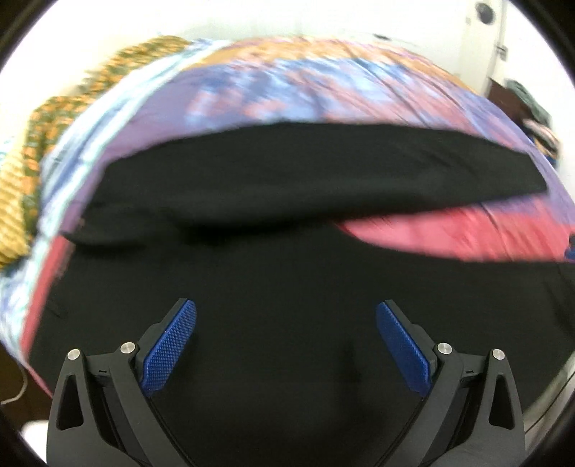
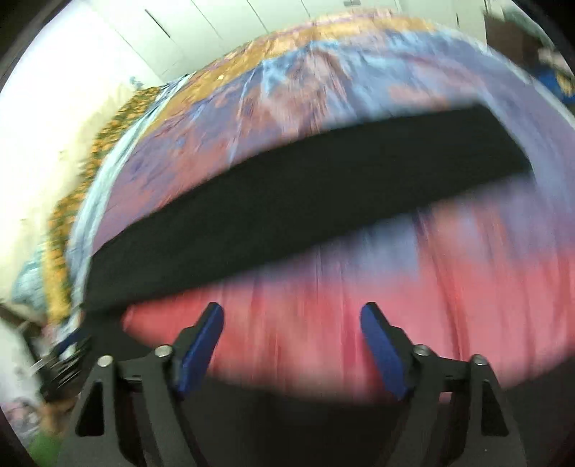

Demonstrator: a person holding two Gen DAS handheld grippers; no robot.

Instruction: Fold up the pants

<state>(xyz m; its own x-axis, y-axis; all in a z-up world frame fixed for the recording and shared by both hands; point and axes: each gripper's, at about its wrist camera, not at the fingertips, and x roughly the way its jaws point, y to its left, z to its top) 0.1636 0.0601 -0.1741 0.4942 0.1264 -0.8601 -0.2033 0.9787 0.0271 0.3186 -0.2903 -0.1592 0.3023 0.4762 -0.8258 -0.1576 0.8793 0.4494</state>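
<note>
Black pants (image 1: 287,186) lie spread on a colourful bedspread (image 1: 273,86). In the left wrist view one leg stretches across the middle and a wider black part fills the foreground. My left gripper (image 1: 285,309) is open and empty, with its blue pads (image 1: 170,345) wide apart over the near black cloth. In the right wrist view the pants (image 2: 287,204) lie as a long black band running from lower left to upper right. My right gripper (image 2: 291,312) is open and empty over the pink part of the bedspread (image 2: 359,294), short of the band. Both views are blurred.
A yellow and green patterned cloth (image 1: 39,143) lies along the bed's left edge. White walls and cupboard doors (image 2: 201,32) stand behind the bed. Piled clothes (image 1: 539,118) sit at the far right. A dark edge of cloth crosses the bottom of the right wrist view.
</note>
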